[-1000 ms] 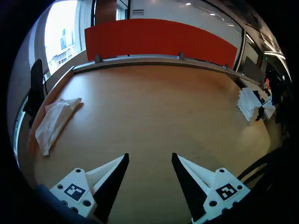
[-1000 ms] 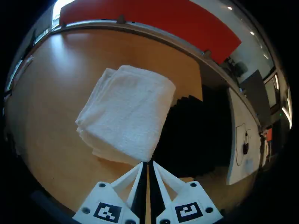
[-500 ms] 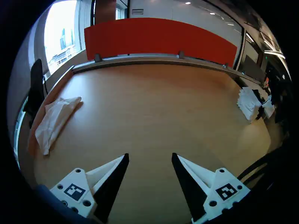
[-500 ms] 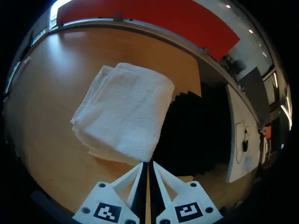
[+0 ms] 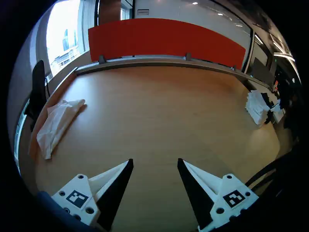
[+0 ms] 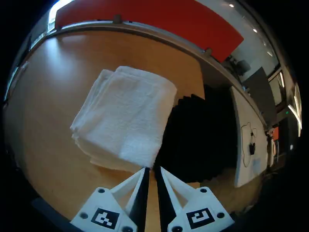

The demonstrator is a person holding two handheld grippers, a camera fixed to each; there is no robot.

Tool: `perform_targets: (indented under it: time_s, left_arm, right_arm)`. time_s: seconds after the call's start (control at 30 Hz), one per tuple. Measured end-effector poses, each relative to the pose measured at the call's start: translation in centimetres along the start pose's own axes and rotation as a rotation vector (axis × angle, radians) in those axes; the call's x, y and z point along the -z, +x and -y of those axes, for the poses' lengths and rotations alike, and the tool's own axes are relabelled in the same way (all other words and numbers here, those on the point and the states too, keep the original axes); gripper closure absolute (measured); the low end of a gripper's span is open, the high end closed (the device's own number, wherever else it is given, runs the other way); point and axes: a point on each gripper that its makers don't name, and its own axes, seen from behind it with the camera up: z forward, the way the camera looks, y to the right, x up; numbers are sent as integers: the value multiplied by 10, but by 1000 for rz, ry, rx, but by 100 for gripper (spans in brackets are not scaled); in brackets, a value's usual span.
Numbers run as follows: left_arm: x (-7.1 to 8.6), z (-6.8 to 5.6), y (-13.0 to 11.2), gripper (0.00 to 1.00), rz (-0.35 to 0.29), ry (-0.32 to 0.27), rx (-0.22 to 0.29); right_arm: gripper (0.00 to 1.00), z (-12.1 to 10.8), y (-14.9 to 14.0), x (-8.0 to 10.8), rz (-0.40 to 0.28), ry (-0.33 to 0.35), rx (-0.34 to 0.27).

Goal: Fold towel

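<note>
A folded white towel (image 6: 123, 123) lies on the wooden table (image 6: 50, 77) in the right gripper view, close to the table's right edge. My right gripper (image 6: 151, 172) sits at the towel's near corner, its fingers a narrow gap apart with bare wood showing between them. In the left gripper view my left gripper (image 5: 153, 164) hovers open over bare wood with nothing between its fingers. The folded towel (image 5: 257, 108) shows small at the far right there. A crumpled white towel (image 5: 58, 123) lies at the table's left edge.
A red divider panel (image 5: 166, 38) stands along the table's far edge. A black chair (image 5: 38, 92) stands past the left edge. Beyond the right edge is a dark drop (image 6: 201, 139), then a white desk (image 6: 251, 154) with a cable.
My right gripper's fingers have parted slightly at the folded towel's corner, and the towel has shifted a little left in its view. The left gripper has stayed put.
</note>
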Motion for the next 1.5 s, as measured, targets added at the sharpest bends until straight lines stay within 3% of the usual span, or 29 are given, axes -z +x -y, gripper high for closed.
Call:
perform_targets:
  time_s: [0.13,0.4,0.73,0.8,0.93,1.0,1.13,1.5]
  left_arm:
    - [0,0,0,15,0,-2,0]
    - [1,-1,0,16,-2,-5,-2]
    - [2,1,0,16,-4,-5,0]
    - [2,1,0,16,-6,-6,-1]
    - [1,-1,0,15,-7,-9,-1]
    - [1,-1,1,15,-8,-10,-2]
    - [2,-1,2,16,-11,-12,-3]
    - [3,0,4,16,-17,-17,-1]
  right_arm:
    - [86,-3,-1,1,-1,-13,0]
    - [76,-8,-2,3,-2,-36,0]
    - [74,-16,-2,8,-8,-78,-6]
    - [69,-16,-3,10,-11,-79,-11]
    - [28,-12,-1,12,-24,-67,-27]
    - [23,-10,0,13,-29,-63,-33]
    - [0,-8,2,14,-35,-58,-36]
    - [0,2,13,20,-63,-46,-61]
